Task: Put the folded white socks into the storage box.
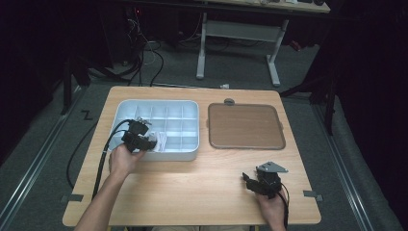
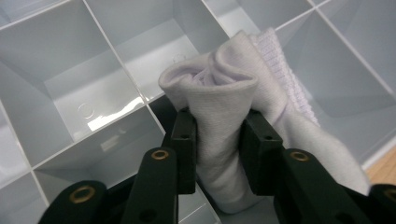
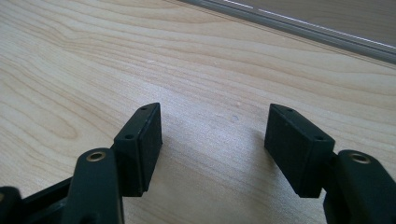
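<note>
At the left of the table point(image 1: 192, 187), the left gripper point(image 1: 150, 143) reaches into the pale grey divided tray point(image 1: 191, 155), over its near-left compartments. In the left gripper view its 2 fingers point(image 2: 183, 149) stand on either side of a bunched white cloth point(image 2: 224, 116), and the pads press on the fabric, so the cloth is grasped between them. The cloth rises above the fingertips in a rolled fold, with a ribbed edge at its far side, and hangs down into the compartment below; whether its lower end touches the tray floor I cannot tell. Right of the tray, just beside it, lies a brown mat point(image 1: 245, 126) with a grey rim, flat on the table. Farther right and nearer the person, the right gripper point(image 1: 248, 182) sits low over bare wood, well apart from both tray and mat. Its fingers point(image 3: 140, 144) are spread wide, released, with nothing between them but tabletop.
</note>
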Demonstrator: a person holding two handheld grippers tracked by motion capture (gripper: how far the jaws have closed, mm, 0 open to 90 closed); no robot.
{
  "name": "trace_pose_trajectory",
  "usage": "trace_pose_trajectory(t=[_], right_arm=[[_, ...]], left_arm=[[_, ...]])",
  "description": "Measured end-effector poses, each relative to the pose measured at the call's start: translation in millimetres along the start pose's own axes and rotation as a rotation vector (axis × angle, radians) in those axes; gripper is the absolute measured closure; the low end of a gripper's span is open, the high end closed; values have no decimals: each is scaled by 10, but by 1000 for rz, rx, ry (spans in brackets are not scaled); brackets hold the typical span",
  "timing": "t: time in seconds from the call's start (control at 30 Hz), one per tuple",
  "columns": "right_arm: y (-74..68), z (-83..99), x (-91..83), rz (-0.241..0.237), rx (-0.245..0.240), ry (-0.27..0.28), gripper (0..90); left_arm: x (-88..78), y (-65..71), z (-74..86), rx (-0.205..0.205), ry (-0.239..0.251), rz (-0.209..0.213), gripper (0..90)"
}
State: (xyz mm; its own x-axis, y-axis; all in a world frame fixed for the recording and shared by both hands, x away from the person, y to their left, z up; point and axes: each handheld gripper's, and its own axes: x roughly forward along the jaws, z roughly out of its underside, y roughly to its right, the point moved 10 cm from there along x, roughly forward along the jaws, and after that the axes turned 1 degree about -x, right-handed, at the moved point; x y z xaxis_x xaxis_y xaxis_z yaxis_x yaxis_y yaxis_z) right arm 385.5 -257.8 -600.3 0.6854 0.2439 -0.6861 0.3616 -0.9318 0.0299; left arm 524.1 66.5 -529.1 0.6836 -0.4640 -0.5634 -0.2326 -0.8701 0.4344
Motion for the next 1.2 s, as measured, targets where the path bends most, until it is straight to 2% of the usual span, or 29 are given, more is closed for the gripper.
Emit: trace_pose_trajectory(t=[0.1,0.2,0.47,0.63,0.9,1.1,1.2], right_arm=[[1,-1,0,0,-1,0,370],[1,-1,0,0,-1,0,370],[1,-1,0,0,-1,1,370],[0,0,0,0,0,0,370],[1,-1,0,0,-1,0,370],[1,-1,0,0,-1,0,370],[1,-1,0,0,-1,1,370]], left_arm=[[-34,-1,-24,-16,8,7,637],[-43,0,-32,-5,19,1,618],[-100,3,-93,-17,54,2,553],[-185,103,-178,-24,103,22,517],[-205,225,-232,-18,131,26,490],[-98,221,-176,-10,110,-6,495],[-51,235,-138,17,107,-27,519]])
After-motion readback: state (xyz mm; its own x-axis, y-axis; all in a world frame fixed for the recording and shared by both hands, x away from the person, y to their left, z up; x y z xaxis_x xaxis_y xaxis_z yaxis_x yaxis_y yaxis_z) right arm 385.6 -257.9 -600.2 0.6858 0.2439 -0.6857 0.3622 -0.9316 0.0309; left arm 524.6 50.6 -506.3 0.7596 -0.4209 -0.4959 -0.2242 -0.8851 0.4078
